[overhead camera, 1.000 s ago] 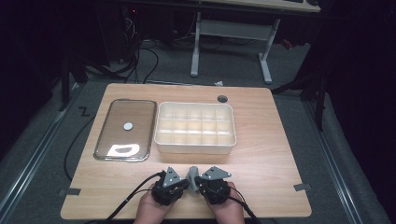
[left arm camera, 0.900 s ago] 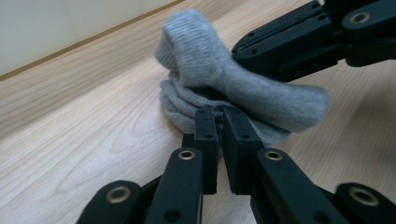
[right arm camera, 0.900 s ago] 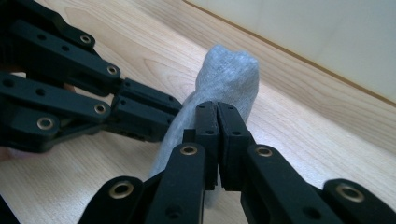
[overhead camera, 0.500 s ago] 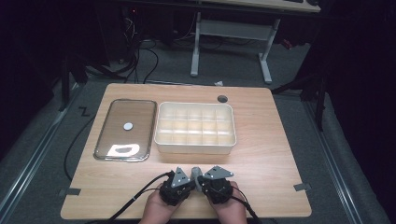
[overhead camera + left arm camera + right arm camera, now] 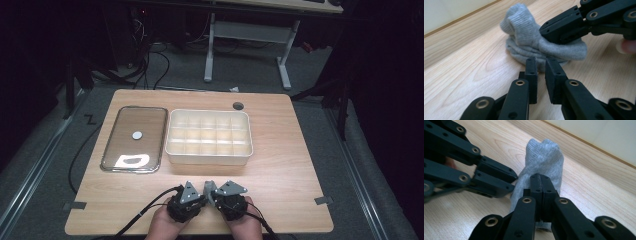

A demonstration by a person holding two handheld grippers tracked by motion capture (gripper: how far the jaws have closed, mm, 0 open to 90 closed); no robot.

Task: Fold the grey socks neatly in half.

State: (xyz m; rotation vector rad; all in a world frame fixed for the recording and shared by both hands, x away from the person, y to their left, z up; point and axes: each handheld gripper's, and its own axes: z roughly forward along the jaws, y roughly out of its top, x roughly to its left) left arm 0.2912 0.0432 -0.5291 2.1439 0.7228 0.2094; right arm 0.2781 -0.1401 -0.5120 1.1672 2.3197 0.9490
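Note:
A grey sock lies bunched on the wooden table near its front edge, between my two grippers. The right gripper is shut on the sock, pinching a fold whose free end rises beyond its tips. It enters the left gripper view from the upper right as the right gripper, clamped on the sock. My left gripper has its jaws a narrow gap apart, tips at the sock's near edge, with no fabric visibly between them. From the right gripper view, the left gripper touches the sock's left side.
A cream box with several empty compartments stands just beyond the grippers. A clear flat lid with a metal rim lies to its left. A cable hole sits near the far edge. Bare wood stretches right of the hands.
The left gripper has edged right, closer to the sock and the right gripper. The right gripper has hardly moved.

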